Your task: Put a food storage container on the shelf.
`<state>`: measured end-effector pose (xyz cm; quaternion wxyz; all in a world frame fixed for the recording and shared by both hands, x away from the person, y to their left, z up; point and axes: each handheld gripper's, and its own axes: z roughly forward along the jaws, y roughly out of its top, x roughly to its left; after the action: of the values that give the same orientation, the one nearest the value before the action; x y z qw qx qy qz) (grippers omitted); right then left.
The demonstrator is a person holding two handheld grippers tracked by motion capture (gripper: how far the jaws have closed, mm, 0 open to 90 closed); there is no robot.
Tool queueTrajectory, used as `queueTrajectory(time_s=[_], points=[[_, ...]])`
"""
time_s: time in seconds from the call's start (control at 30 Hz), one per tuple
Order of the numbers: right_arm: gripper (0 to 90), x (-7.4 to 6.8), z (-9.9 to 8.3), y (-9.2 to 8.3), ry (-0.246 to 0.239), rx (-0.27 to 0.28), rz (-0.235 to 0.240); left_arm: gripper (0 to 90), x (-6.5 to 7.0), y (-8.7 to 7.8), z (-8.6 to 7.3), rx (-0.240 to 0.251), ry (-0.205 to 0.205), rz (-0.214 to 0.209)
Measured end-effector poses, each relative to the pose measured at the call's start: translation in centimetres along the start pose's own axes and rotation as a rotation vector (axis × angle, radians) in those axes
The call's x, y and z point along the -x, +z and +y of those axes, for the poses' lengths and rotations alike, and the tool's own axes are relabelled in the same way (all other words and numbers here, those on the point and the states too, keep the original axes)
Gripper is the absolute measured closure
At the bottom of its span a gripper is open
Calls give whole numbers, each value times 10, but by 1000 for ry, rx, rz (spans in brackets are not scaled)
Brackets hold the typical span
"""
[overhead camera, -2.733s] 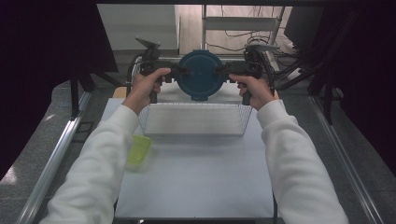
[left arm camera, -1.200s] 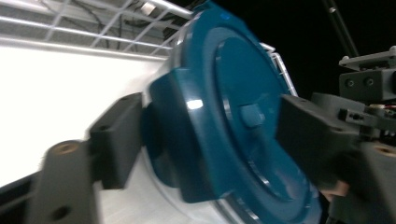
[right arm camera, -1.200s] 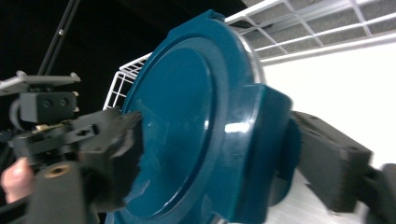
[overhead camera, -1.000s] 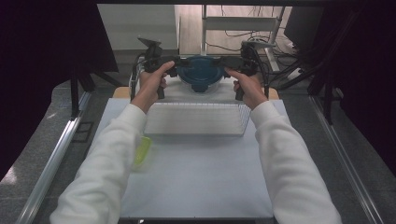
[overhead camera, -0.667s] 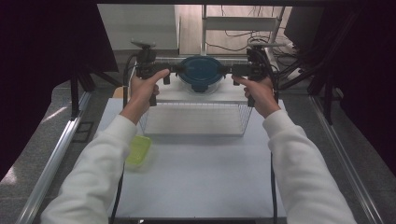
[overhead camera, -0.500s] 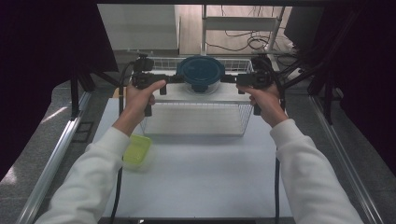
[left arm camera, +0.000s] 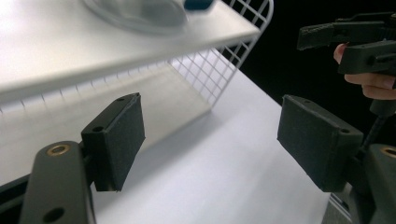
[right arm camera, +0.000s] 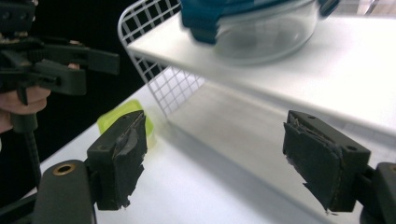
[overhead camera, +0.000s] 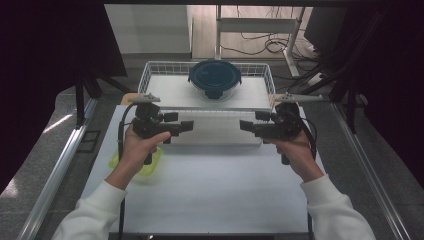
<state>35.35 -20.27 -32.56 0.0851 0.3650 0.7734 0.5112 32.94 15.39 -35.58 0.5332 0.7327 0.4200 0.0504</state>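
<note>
Empty, wide-set tool (left arm camera: 210, 144) before white wire rack (left arm camera: 205, 74)

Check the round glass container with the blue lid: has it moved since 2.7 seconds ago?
Yes. The container moved down out of the grippers onto the white wire rack's top shelf.

White desk (overhead camera: 210, 200) at centre, evenly lit. Grey floor (overhead camera: 45, 145) on both sides, with a metal rail (overhead camera: 60, 170) along the left. Black curtains (overhead camera: 45, 50) left and right. Far: white frame (overhead camera: 260, 25), loose cables (overhead camera: 260, 47) on wooden flooring.
</note>
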Motion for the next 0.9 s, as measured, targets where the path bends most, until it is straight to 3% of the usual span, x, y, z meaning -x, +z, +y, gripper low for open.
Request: queueTrajectory(time_s=[0.17,0.2,0.23,0.33,0.37,0.47,0.57,0.67,0.9], points=[[224,-14,-39,-11,-4,-19,10,227,10,-8,-36,-28,19,-26],[228,-16,-55,-18,-17,-27,-6,225,11,-10,-44,-38,23,-26],[228,-16,-55,-18,-17,-27,-6,225,13,-11,-52,-48,31,-22],[231,-16,-85,-27,-1,-58,-24,226,16,-14,-74,-77,54,11],[231,-16,-85,-27,-1,-58,-24,226,18,-15,-80,-87,64,21],[234,-15,-109,-32,12,-72,-47,223,22,-15,-97,-122,91,36],[235,-13,-118,-34,25,-76,-64,222,21,-14,-110,-149,87,40],[235,-8,-129,-36,47,-92,-67,221,16,-15,-121,-168,61,74],[235,-5,-135,-33,31,-121,-81,223,8,-18,-127,-175,40,108]])
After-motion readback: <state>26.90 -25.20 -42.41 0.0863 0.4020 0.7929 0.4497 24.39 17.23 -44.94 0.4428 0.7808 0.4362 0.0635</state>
